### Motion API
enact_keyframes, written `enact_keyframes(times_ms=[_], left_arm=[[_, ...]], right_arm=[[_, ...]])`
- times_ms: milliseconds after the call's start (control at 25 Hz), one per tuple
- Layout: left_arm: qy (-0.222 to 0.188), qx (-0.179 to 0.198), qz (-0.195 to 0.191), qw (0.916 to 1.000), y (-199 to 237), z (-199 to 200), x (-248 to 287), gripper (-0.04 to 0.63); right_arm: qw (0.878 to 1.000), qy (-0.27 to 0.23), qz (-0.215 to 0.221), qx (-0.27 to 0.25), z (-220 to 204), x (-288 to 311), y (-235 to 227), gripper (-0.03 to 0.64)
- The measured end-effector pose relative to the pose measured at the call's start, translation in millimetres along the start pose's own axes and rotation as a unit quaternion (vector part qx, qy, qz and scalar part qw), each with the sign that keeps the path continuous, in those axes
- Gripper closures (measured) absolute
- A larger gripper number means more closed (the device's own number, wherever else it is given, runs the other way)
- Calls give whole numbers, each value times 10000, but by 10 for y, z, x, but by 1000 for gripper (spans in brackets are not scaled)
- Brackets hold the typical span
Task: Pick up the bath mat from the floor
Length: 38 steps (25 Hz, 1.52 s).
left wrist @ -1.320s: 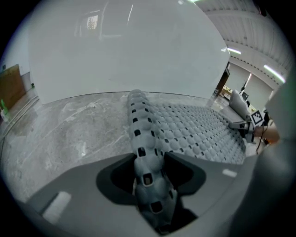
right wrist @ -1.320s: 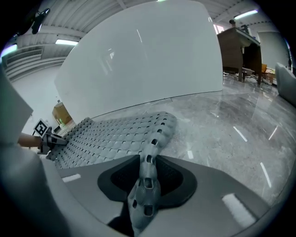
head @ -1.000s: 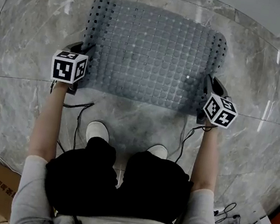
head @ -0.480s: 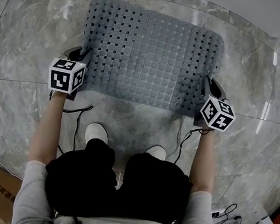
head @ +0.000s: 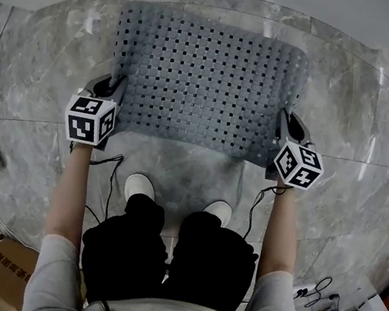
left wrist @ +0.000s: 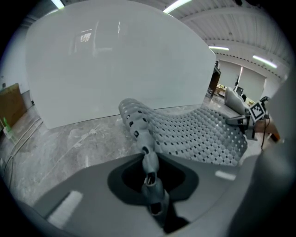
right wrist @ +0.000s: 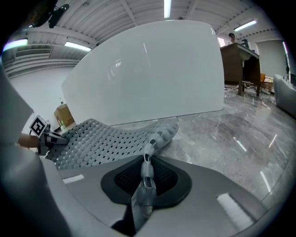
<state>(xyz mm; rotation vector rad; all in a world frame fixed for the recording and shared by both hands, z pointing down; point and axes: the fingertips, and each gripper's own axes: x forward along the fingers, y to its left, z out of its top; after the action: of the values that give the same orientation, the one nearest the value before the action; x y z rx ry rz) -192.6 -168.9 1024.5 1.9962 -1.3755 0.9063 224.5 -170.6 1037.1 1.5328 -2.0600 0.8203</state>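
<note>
Grey perforated rubber bath mat [head: 206, 79] has risen off the marble floor [head: 365, 203] since a second ago — left gripper [head: 117, 87] (jaws just closed on its edge) and right gripper [head: 284, 121] both clamp it — pickup underway.

Office hall — marble floor [head: 40, 57], strip lights [right wrist: 167, 8]

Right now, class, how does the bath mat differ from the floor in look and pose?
The bath mat has a grid of square holes; the floor is smooth, veined and glossy. The bath mat curves upward to the left tool and right tool gripping its side edges; the floor lies flat. Both are grey.
</note>
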Motion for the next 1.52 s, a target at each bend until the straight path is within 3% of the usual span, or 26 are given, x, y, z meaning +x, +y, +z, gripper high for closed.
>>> enact_keyframes(times_ms=[280, 520, 1040, 1520], left_arm=[[96, 129, 62, 9999, -50, 363, -477, 551], [-194, 167, 52, 9997, -160, 887, -1170, 552], [-580, -85, 42, 9983, -404, 2196, -3203, 552], [-876, -120, 10, 9961, -630, 3322, -4942, 554]], right_arm=[[10000, 15, -52, 41, 422, -400, 228, 572], [9998, -119, -124, 114, 977, -991, 440, 574], [9986, -518, -93, 3, 2766, -2780, 1047, 575], [9973, -734, 6, 1, 4116, -4238, 1548, 575]])
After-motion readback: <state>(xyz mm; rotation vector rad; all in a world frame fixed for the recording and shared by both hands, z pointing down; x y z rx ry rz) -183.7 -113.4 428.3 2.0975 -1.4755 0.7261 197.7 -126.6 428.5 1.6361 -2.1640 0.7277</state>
